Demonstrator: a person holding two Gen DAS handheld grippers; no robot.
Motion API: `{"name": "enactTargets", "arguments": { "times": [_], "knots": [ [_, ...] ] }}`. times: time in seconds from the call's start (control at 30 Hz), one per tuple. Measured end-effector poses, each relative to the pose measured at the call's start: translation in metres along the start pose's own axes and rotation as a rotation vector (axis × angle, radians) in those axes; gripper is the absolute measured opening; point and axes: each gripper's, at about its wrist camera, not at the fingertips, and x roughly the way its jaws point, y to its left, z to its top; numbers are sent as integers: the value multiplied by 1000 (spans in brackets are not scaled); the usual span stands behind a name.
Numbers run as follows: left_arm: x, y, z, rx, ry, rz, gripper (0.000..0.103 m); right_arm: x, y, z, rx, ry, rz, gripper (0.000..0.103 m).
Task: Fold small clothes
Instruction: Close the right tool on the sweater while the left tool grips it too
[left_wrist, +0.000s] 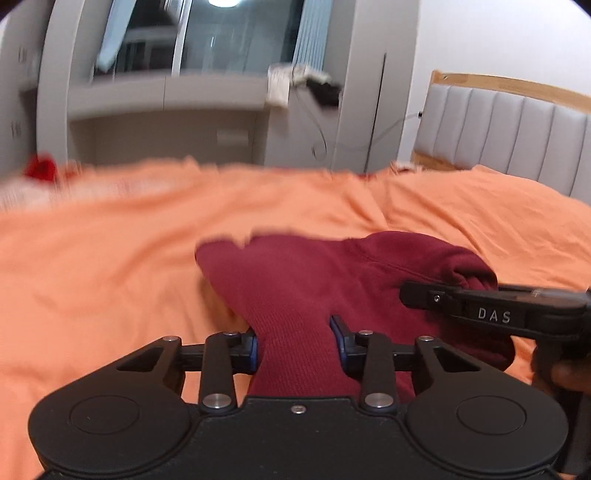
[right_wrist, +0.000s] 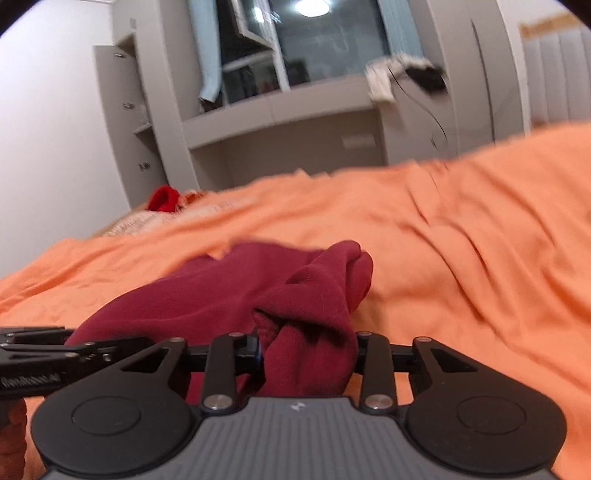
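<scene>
Underneath everything spreads a wide, rumpled orange bedsheet (left_wrist: 110, 258) covering the bed, with a grey padded headboard framed in pale wood (left_wrist: 517, 129) at its far right and a grey built-in wall unit with a dark window (left_wrist: 166, 103) beyond the far edge. On the sheet lies the dark red knitted small garment (left_wrist: 295, 280), bunched and partly raised off the cloth, its far end rolled into a thick fold. Its near left part runs up into the black left gripper (left_wrist: 297, 341), whose blue-padded jaws pinch a ribbed strip of the fabric from both sides. Its near right part is gathered in a crumpled wad inside the black right gripper (right_wrist: 308, 350), whose jaws press into that wad. Both grippers sit close beside each other. A small bright red cloth item (right_wrist: 162, 199) lies well apart at the far left edge of the bed.
</scene>
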Motion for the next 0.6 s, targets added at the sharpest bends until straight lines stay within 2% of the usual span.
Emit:
{"name": "enactTargets", "arguments": {
  "times": [0.13, 0.3, 0.4, 0.5, 0.6],
  "knots": [
    [-12, 11, 16, 13, -74, 44, 37, 1, 29, 12, -73, -89, 9, 33],
    [-30, 35, 30, 45, -230, 123, 37, 11, 68, 26, -205, -258, 32, 33],
    [-33, 53, 31, 47, -272, 165, 37, 26, 84, 34, -194, -318, 74, 33],
    [-28, 70, 29, 21, -236, 194, 37, 49, 96, 35, -190, -292, 118, 33],
    [-16, 86, 22, -35, -112, 191, 37, 72, 106, 27, -208, -197, 130, 33]
  ]
}}
